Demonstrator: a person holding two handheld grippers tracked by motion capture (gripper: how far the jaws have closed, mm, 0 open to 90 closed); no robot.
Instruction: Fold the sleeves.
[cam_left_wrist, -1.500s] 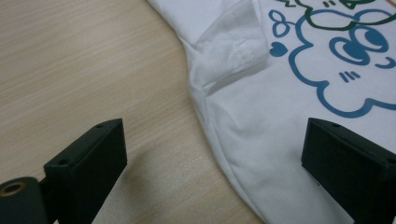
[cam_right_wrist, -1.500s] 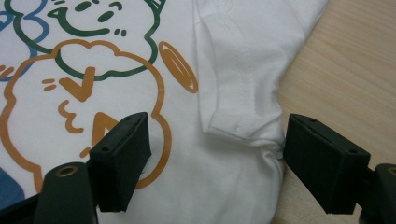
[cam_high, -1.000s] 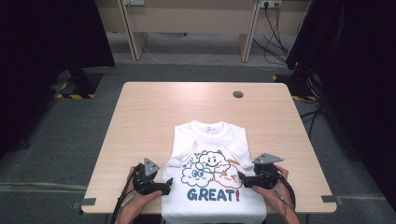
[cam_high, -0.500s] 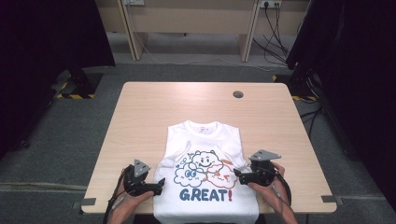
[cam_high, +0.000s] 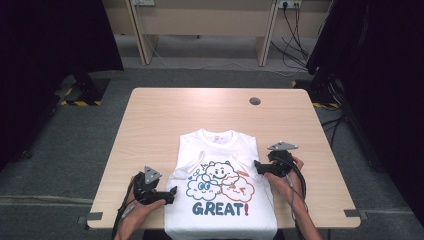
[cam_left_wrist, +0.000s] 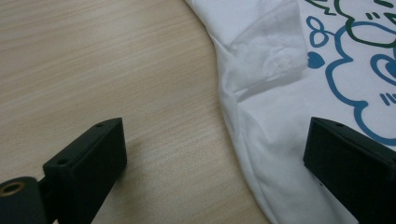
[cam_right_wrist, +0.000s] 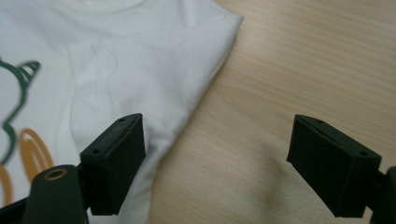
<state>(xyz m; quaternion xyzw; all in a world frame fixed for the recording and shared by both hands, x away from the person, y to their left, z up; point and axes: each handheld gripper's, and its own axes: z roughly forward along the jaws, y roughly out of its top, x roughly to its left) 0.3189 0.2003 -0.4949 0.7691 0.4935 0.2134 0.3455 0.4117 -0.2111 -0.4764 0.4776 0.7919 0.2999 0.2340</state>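
While the white T-shirt (cam_high: 220, 185) lies flat near the front edge of the wooden table (cam_high: 165, 115), its sleeves folded in over the body and its printed front facing up, both grippers sit released at its two side edges. Compared with a second ago, the left gripper (cam_high: 167, 194) has drawn away from the cloth toward the left and slightly nearer the person, and the right gripper (cam_high: 259, 166) has slid toward the far side along the right edge, now level with the upper part of the cartoon print (cam_high: 220, 182). Neither holds anything: in the left gripper view the jaws stand wide apart, one over bare wood and one over the shirt's hem side, with the folded left sleeve (cam_left_wrist: 266, 56) lying loose ahead; in the right gripper view the jaws likewise straddle the shirt's right edge (cam_right_wrist: 205, 88), one above cloth and one above the table, not pressing on either. The shirt itself looks slightly narrower and tidier than in the earlier frames, which suggests the side folds are finished. My judgement is that the hands are repositioning for a fresh grip, probably to fold the shirt lengthwise next, with the right hand heading toward the shoulder.
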